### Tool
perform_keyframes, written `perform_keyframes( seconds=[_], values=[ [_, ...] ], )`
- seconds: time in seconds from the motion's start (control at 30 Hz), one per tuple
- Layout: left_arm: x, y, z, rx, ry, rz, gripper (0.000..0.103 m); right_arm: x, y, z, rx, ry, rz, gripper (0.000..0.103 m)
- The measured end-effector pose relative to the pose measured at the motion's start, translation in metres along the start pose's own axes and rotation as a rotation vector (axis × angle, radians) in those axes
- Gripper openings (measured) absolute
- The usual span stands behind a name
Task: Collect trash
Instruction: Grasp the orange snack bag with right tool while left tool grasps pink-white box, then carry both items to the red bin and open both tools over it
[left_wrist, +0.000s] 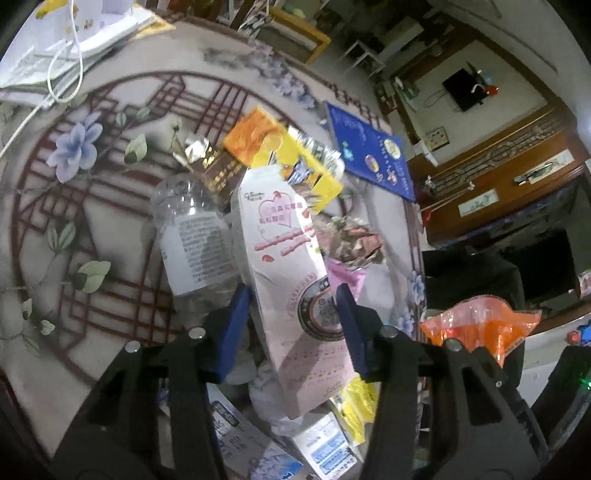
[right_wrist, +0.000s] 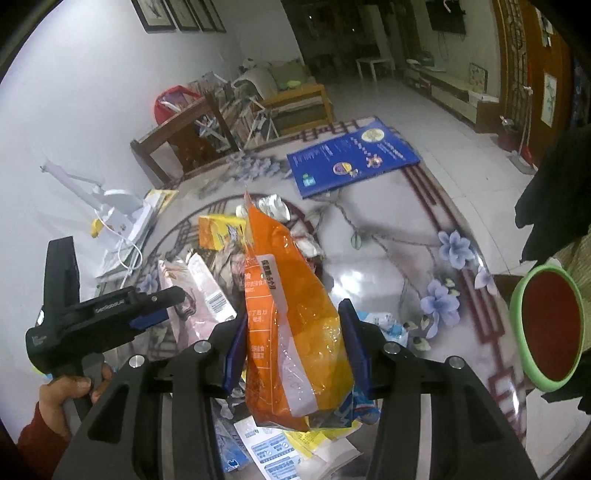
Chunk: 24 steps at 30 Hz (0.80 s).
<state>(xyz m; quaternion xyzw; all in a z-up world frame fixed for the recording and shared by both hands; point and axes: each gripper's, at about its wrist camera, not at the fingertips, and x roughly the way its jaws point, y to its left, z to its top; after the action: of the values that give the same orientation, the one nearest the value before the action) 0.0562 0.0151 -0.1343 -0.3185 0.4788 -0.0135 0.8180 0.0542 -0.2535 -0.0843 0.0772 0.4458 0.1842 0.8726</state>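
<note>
A heap of trash lies on the flower-patterned table (left_wrist: 110, 229): a pink-and-white snack box (left_wrist: 284, 236), a clear plastic bottle (left_wrist: 188, 229), a yellow-orange carton (left_wrist: 295, 162), foil wrappers and papers. My left gripper (left_wrist: 291, 306) straddles the near end of the snack box, its blue pads against both sides. In the right wrist view the same left gripper (right_wrist: 155, 314) sits at the left, against the box (right_wrist: 207, 284). My right gripper (right_wrist: 293, 321) is shut on an orange plastic bag (right_wrist: 288, 266) and holds it upright above the pile. That bag (left_wrist: 480, 321) also shows at the right of the left wrist view.
A blue booklet (right_wrist: 351, 155) lies at the table's far side. White lamp and papers (right_wrist: 118, 214) sit at the far left, a wooden chair (right_wrist: 184, 136) behind them. A green-rimmed round container with a red inside (right_wrist: 546, 328) stands at the right edge. A hand in a red sleeve (right_wrist: 62, 391) holds the left gripper.
</note>
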Motion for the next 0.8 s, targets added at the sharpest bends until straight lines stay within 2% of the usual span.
perform_keyframes(
  seconds=[0.2, 0.37, 0.57, 0.8],
  values=[
    [-0.036, -0.036, 0.004, 0.115, -0.127, 0.044, 0.046, -0.020, -0.011, 0.011, -0.004, -0.054, 0.026, 0.046],
    [-0.044, -0.077, 0.001, 0.212, -0.191, 0.040, 0.046, -0.035, -0.030, 0.016, 0.011, -0.085, 0.014, 0.046],
    [-0.026, -0.125, -0.014, 0.312, -0.189, 0.003, 0.046, -0.054, -0.085, 0.016, 0.068, -0.113, -0.063, 0.046],
    [0.022, -0.187, -0.038, 0.415, -0.114, -0.051, 0.046, -0.071, -0.179, 0.009, 0.173, -0.103, -0.243, 0.046]
  ],
)
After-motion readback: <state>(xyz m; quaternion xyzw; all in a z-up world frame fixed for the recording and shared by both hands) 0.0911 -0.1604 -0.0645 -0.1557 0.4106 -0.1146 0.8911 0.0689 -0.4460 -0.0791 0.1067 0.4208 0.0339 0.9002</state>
